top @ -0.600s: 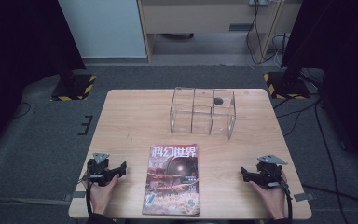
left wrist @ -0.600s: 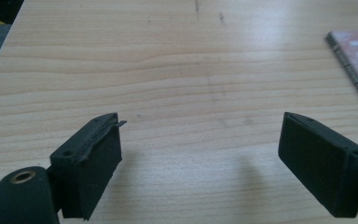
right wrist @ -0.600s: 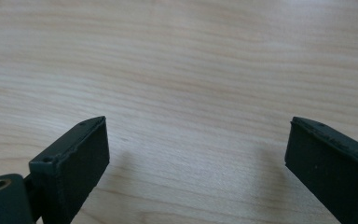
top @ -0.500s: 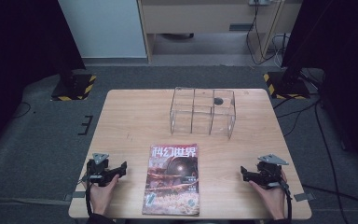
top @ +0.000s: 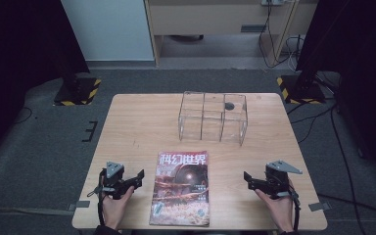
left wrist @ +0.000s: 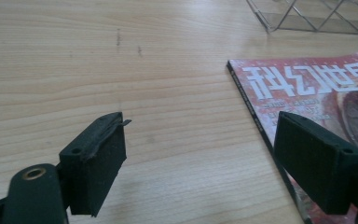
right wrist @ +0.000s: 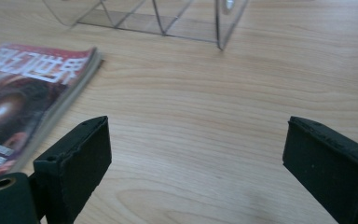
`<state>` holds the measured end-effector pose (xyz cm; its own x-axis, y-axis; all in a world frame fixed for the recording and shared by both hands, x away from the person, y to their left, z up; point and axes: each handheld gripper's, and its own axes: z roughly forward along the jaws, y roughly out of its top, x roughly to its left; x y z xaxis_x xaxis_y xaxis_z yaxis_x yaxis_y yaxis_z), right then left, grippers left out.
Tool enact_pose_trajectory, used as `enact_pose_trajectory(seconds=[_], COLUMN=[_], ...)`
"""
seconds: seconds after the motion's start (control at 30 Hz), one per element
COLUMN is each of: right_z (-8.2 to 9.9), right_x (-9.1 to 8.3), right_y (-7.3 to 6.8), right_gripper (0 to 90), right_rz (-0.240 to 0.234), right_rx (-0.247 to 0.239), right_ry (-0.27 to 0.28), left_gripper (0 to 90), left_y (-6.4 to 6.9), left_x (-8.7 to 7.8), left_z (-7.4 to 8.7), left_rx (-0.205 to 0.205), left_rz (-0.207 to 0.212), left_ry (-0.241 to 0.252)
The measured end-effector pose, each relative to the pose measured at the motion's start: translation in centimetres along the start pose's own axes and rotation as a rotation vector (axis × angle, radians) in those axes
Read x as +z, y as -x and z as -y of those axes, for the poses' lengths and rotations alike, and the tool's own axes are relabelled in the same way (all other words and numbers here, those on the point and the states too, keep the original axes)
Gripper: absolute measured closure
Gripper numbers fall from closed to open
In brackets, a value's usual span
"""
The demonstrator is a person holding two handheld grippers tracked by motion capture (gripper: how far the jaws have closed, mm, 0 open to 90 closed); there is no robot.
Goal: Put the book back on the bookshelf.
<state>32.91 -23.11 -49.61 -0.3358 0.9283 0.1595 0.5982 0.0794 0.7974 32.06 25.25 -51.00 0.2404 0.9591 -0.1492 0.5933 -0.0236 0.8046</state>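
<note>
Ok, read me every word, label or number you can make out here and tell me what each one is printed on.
"科幻世界": large white title across the top of the red cover of the magazine, also seen in both gripper views.
Small print lower on the cover: too small and blurred to read.
Clear rack, table: no text visible.

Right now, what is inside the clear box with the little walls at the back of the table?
The clear three-compartment box looks empty; through it shows wooden table and a small dark round spot by the right compartment. Whether that spot lies inside or behind, I cannot tell.
</note>
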Motion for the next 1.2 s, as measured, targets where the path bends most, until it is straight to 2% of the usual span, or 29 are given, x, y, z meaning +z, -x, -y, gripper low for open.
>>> enact_pose_trajectory(seconds=[0.07,0.1,0.13,0.23,0.3,0.37,0.5,0.53,0.6,0.67,0.83,1.0,1.2], right_z=[-0.1,-0.3,-0.3,-0.7,-0.8,-1.3,-1.8,-1.8,-2.0,-2.0,-1.9,-1.5,-0.9], right_x=[0.0,0.1,0.1,0.3,0.3,0.4,0.7,0.7,1.1,1.2,2.1,2.9,4.0], right_y=[-0.2,-0.8,-0.8,-1.7,-2.0,-2.8,-3.9,-3.9,-4.8,-5.0,-6.8,-8.1,-9.8], right_gripper=[7.9,7.9,7.9,8.5,8.5,9.0,10.0,10.0,11.3,11.8,12.4,12.7,14.3], right_rz=[-0.008,-0.032,-0.032,-0.075,-0.084,-0.104,-0.14,-0.14,-0.148,-0.149,-0.189,-0.202,-0.241], right_rx=[-0.007,-0.001,-0.001,-0.003,-0.005,-0.012,-0.005,-0.005,-0.028,-0.027,-0.04,-0.059,-0.06], right_ry=[0.004,0.008,0.008,0.005,0.004,0.009,0.021,0.021,0.018,0.017,-0.011,-0.03,-0.057], left_gripper=[16.4,17.6,17.6,22.0,22.9,27.3,28.9,29.0,28.6,28.5,30.5,32.0,33.6], left_y=[0.2,0.3,0.5,1.1,1.3,1.7,2.3,2.3,2.6,2.8,3.5,3.9,4.2], left_x=[0.0,0.1,0.1,0.3,0.4,0.5,0.7,0.7,0.9,1.0,1.4,1.6,1.8], left_z=[0.0,0.0,0.0,0.0,0.0,0.0,0.1,0.1,0.2,0.3,0.6,0.8,1.1], left_rx=[0.003,0.003,0.006,0.013,0.016,0.017,0.029,0.029,0.032,0.035,0.049,0.065,0.064], left_rz=[0.003,0.011,0.015,0.031,0.035,0.051,0.06,0.06,0.066,0.068,0.082,0.094,0.108], left_ry=[-0.003,-0.002,-0.002,-0.005,-0.007,-0.007,-0.015,-0.015,-0.021,-0.025,-0.052,-0.07,-0.089])
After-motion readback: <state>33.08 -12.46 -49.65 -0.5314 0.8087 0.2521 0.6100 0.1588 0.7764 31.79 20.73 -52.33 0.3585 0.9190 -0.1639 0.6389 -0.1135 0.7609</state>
